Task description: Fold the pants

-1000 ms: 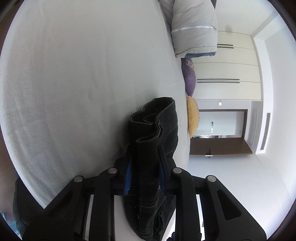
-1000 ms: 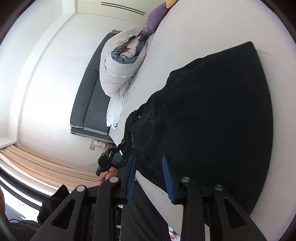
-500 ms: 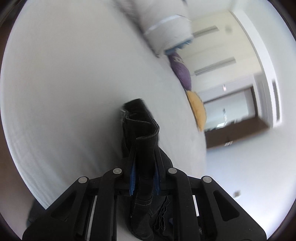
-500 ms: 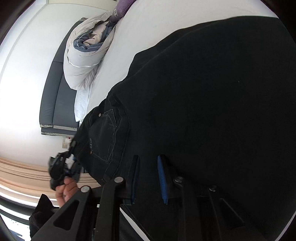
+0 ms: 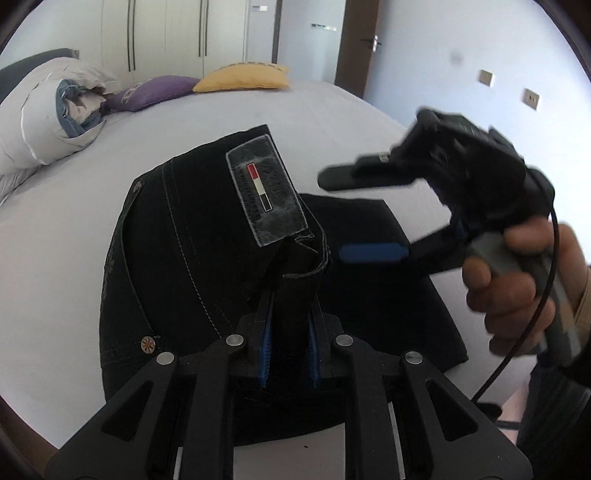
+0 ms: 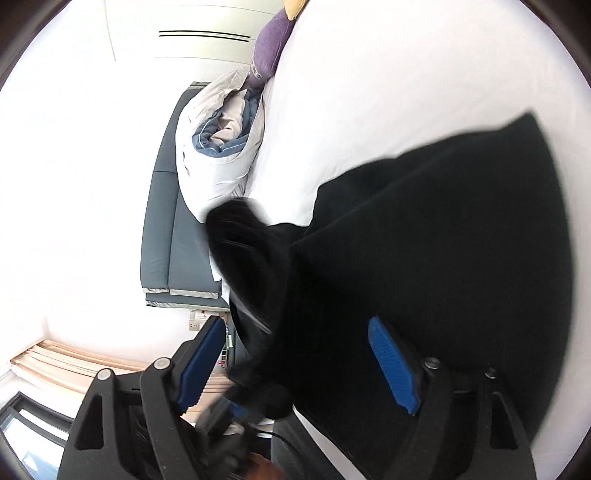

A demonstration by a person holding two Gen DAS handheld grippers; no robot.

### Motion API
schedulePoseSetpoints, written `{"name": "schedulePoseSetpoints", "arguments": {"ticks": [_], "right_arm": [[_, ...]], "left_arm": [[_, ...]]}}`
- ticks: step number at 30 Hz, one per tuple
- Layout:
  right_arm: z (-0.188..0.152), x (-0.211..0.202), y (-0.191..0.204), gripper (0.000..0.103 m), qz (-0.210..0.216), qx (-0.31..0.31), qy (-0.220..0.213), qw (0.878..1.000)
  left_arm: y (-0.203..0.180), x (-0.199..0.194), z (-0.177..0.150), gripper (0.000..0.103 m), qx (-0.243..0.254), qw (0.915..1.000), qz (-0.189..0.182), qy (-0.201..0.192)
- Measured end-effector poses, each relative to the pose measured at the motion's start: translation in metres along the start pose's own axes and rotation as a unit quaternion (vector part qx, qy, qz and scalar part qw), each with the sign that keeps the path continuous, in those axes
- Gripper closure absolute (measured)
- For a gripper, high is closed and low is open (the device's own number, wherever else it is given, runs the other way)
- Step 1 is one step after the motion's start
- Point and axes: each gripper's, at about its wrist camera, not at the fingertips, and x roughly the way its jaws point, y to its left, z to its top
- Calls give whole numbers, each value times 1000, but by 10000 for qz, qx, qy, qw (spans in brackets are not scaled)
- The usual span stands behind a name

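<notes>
Black jeans (image 5: 177, 258) lie folded on the white bed (image 5: 332, 110), their grey waistband label (image 5: 266, 195) facing up. My left gripper (image 5: 289, 343) is shut on a bunched edge of the waistband and holds it lifted over the lower layer. To the right, a hand holds my right gripper (image 5: 354, 216), whose jaws are opening wide just above the jeans. In the right wrist view its blue pads (image 6: 393, 365) stand far apart over the dark cloth (image 6: 443, 240) without pressing on it. The lifted part (image 6: 251, 258) is blurred there.
A rolled white and blue duvet (image 5: 44, 122) lies at the bed's far left, with a purple pillow (image 5: 155, 90) and a yellow pillow (image 5: 243, 77) beside it. Wardrobe doors (image 5: 166, 29) and a brown door (image 5: 354, 40) stand behind. A grey headboard (image 6: 173, 229) is on the left.
My left gripper rolled and swung across with the waistband, bringing it over the folded jeans. My right gripper let go of the jeans and its jaws spread wide.
</notes>
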Motion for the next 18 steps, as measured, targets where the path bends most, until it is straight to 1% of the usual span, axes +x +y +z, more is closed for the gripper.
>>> {"name": "schedulePoseSetpoints", "arguments": {"ticks": [4,8,9,11,12,13,14,17,18], "right_arm": [[4,0,4,19,-140,-88,88,9998],[7,10,16,19,-189,-233,228,9993],[9,15,21,20,-293,-344,265,9986],[13,24,28,37,-639,-567,383,9956],[15,29,29,62,-715,-630,436,9945],[16,31,30,70,-812,-689,487,9931],[16,32,30,72,-925,-723,489,9919],[11,23,30,79,-1035,-948,366,9894],[8,18,29,84,-1067,-986,323,9889]], "left_arm": [[-28,2,-9,89,546,9981,285,8],[-38,1,-8,89,768,9960,458,-25],[-43,-1,-10,89,833,9954,478,-41],[-54,-2,-14,89,980,9939,502,-58],[-59,-2,-15,89,1018,9937,476,-51],[-60,-3,-18,89,1033,9936,462,-39],[-63,-3,-19,89,1052,9934,461,-34],[-65,-4,-19,89,1035,9939,365,-45],[-71,-3,-18,89,1078,9936,322,-46]]}}
